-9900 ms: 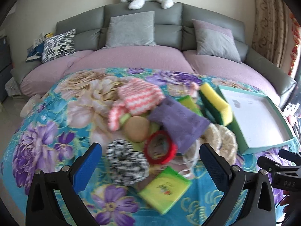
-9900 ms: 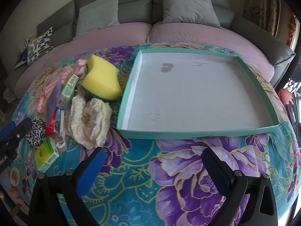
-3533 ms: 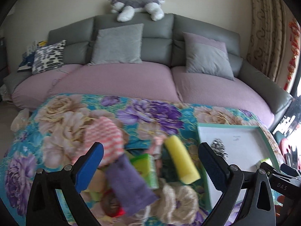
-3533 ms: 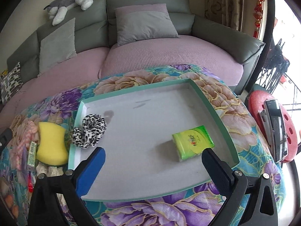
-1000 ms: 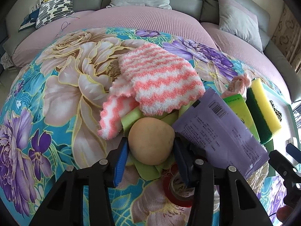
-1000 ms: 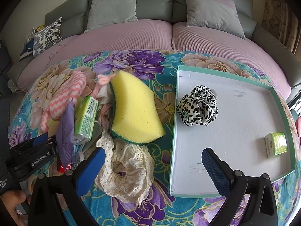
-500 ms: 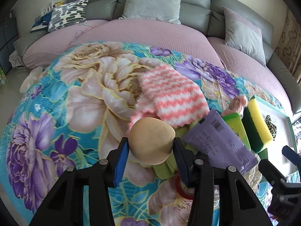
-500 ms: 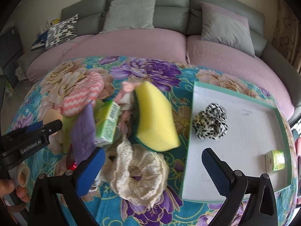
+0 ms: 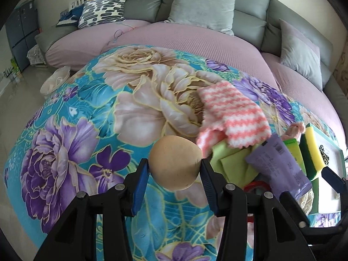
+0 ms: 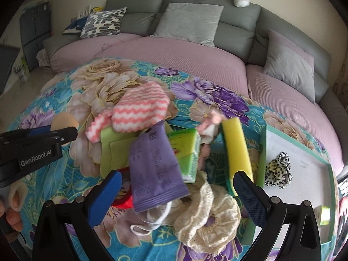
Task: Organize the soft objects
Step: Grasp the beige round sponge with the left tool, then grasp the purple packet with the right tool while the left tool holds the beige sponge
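The left gripper (image 9: 175,168) is pinching a beige sponge ball (image 9: 175,162) between its jaws, above the floral cloth (image 9: 87,108) of the desk, left of the pile. In the pile a pink striped cloth (image 10: 139,108) is lying over green cloths (image 10: 111,145), beside a purple packet (image 10: 155,169). The right gripper (image 10: 177,193) is hanging over the packet with jaws spread and empty. A leopard scrunchie (image 10: 278,170) is sitting in the green tray (image 10: 262,152).

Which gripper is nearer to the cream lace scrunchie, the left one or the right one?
Right. The right gripper hangs open just above the cream lace scrunchie. The left gripper is off to the far side of the pile, shut on a tan sponge ball.
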{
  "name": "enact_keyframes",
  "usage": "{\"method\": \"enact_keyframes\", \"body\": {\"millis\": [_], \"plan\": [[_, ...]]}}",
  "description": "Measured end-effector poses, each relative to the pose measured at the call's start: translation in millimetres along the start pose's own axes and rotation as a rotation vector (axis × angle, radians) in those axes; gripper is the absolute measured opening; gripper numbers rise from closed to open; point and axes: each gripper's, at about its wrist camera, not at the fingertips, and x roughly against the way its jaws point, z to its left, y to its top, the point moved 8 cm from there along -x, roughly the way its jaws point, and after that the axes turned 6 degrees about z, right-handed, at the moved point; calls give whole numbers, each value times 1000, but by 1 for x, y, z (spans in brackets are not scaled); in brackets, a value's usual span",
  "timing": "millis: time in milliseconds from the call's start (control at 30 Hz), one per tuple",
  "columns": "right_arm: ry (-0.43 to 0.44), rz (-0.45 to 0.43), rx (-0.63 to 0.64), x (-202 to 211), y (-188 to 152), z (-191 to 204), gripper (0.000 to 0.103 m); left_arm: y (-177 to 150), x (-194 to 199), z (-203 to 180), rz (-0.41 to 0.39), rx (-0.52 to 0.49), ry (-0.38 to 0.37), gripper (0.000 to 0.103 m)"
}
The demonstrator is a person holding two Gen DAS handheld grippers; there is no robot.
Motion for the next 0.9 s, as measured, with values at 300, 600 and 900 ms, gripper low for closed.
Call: {"method": "enact_keyframes", "body": {"millis": [300,600,900], "plan": [[-89,-43,89,-6,11,20,97,-3,-9,15,22,41,-13,49],[-109,-24,105,-21,11,28,76,-6,-15,26,37,74,-24,49],[-88,-17,34,-24,10,14,58,-7,-19,27,45,77,-31,49]]}}
